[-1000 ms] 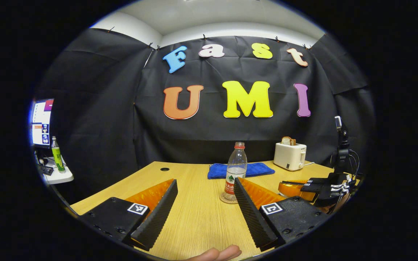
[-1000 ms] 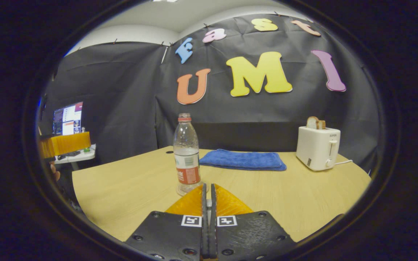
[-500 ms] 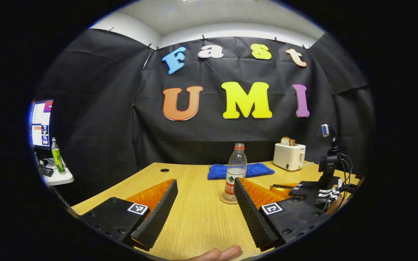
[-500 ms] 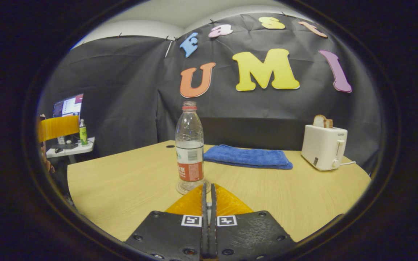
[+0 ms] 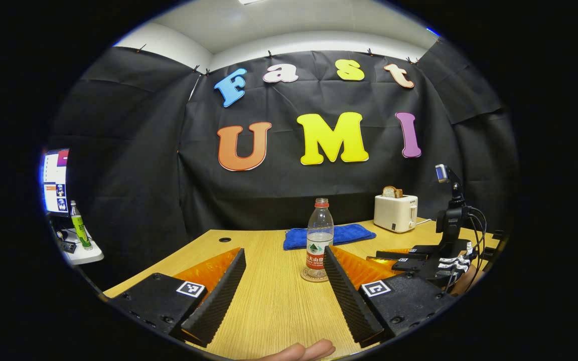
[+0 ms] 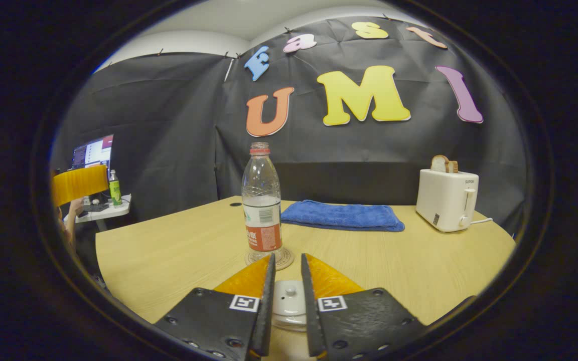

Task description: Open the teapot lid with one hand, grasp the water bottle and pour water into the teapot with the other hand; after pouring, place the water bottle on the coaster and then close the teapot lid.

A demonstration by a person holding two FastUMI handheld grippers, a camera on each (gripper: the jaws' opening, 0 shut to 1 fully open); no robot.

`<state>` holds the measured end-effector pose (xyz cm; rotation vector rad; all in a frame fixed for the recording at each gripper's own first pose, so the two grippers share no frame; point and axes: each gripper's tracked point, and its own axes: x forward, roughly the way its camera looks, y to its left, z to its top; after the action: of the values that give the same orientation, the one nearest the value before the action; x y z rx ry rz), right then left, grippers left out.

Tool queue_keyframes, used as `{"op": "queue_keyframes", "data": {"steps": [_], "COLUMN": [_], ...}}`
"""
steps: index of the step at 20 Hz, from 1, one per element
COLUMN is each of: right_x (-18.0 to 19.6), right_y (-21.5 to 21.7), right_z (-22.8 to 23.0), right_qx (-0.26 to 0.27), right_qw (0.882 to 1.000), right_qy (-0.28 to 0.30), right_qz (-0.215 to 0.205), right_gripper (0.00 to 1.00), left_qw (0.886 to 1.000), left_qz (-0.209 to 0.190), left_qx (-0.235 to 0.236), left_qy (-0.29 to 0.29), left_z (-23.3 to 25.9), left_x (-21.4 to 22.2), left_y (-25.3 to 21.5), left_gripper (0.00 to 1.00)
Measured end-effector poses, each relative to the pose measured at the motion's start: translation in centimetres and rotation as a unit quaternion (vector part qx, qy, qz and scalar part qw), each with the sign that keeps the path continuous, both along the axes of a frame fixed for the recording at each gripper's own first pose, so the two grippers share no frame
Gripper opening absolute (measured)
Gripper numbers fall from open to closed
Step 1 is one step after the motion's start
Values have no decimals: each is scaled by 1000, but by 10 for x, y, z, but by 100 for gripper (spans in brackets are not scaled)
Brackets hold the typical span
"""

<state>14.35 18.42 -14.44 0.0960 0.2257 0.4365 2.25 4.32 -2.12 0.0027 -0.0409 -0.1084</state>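
Jaws of the right gripper stand a little apart, with the small white ceramic teapot lid and its round knob seated between them; the fingers flank the lid without visibly pressing on it, so it reads as released onto the teapot, whose body lies hidden below the fingers. Jaws of the left gripper are spread wide and hold nothing, hanging over bare wood of the pale wooden desk; a fingertip of the holding hand shows at the bottom edge of the left gripper view. Just beyond the right gripper's fingertips, and farther ahead between the left gripper's fingers, the clear plastic water bottle with its red cap and red-and-white label stands upright on the round woven coaster, roughly half full. That placement suggests pouring is done and the bottle is parked where the task wants it, leaving only the lid to settle. Beyond the bottle lie a folded blue towel and a white toaster with bread in its slots, both well apart from either gripper's jaws and not needed.
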Motion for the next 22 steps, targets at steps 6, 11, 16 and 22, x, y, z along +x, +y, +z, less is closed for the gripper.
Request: {"op": "queue_keyframes", "data": {"steps": [6, 11, 16, 22], "right_x": [-35, -75, -110, -136], "right_y": [-17, -50, -87, -153], "right_z": [49, 92, 96, 100], "right_qx": [2, 1, -27, -35], "right_qw": [999, 996, 994, 988], "right_qy": [-30, -59, -38, -19], "right_qz": [-19, -65, -96, -149], "right_gripper": [53, 84, 96, 95], "left_qw": [1000, 999, 999, 999], "left_qz": [22, 41, 37, 42], "left_qx": [9, 4, -8, 17], "left_qy": [14, 8, -8, -2], "left_z": [2, 17, 30, 23], "left_x": [-3, -16, -32, -37], "left_y": [11, 19, 9, -11], "left_gripper": [97, 97, 97, 97]}}
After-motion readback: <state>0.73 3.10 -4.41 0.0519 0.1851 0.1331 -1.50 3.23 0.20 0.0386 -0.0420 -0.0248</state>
